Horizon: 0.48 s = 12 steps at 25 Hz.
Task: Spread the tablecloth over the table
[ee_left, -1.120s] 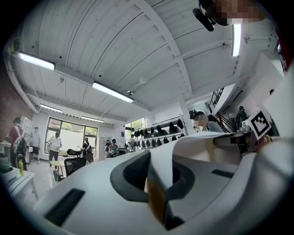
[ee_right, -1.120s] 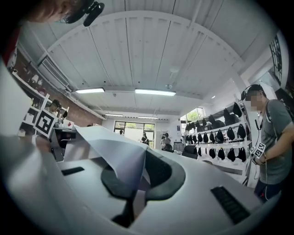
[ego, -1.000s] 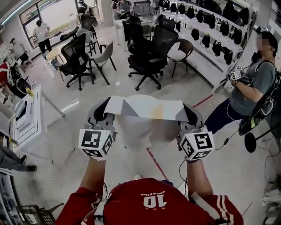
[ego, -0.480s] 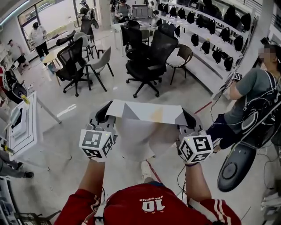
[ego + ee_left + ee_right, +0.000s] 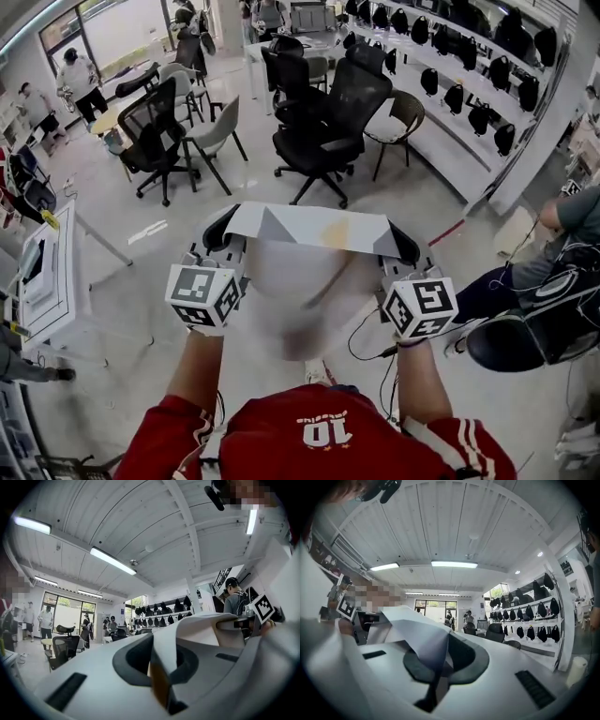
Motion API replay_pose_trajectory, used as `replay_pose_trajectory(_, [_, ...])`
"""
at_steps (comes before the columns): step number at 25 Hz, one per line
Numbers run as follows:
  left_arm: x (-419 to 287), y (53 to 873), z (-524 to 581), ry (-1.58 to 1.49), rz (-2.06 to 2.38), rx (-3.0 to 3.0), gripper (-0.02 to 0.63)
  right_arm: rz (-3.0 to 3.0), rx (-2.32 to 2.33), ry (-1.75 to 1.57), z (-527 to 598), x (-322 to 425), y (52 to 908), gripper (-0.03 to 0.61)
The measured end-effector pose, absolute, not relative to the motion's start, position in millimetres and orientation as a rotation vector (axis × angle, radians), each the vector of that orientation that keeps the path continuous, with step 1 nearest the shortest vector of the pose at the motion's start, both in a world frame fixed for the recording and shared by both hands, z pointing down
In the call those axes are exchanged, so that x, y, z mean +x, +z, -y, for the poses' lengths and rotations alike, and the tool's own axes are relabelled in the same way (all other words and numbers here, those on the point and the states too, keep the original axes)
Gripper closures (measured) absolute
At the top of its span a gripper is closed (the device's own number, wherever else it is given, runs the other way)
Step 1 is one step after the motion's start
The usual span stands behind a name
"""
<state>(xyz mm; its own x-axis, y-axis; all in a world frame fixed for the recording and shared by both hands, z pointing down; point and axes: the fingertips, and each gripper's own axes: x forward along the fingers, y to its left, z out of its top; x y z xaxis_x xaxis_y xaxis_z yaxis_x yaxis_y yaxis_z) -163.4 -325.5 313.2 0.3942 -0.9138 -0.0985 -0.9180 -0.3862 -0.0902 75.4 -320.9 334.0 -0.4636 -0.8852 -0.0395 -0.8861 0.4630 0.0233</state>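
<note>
I am clenching my left claw [image 5: 225, 246] on one upper corner of the tablecloth [image 5: 309, 281] and my right claw [image 5: 398, 248] on the other, each pair of jaws pinched together with only the thin white fabric between them. The cloth's top edge is running taut and level from side to side between the two claws, and the rest is hanging down in front of my chest as a loose, partly folded sheet, well above the floor [image 5: 141, 309] and touching nothing else. Nothing is lying beneath it but bare floor, so I judge the spreading is not yet begun. The only worktop [image 5: 82, 267] I am seeing stands off to my left, well apart, on my left claw's side, its long edge running away from me, across the line of the cloth's top edge; whether it is the one to be covered I cannot tell. If it is, I am expecting to have to swing both claws leftward together. Farther off, black office chairs [image 5: 323, 117] are crowding the room ahead.
</note>
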Motion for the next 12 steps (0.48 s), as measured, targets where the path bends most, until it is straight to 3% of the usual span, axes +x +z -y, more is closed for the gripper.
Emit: replay_pose_trajectory(12, [-134, 274, 431, 0.066, -1.663, -2.422, 0.603, -2.653, -1.569, 0.141, 434, 104, 295, 0.563])
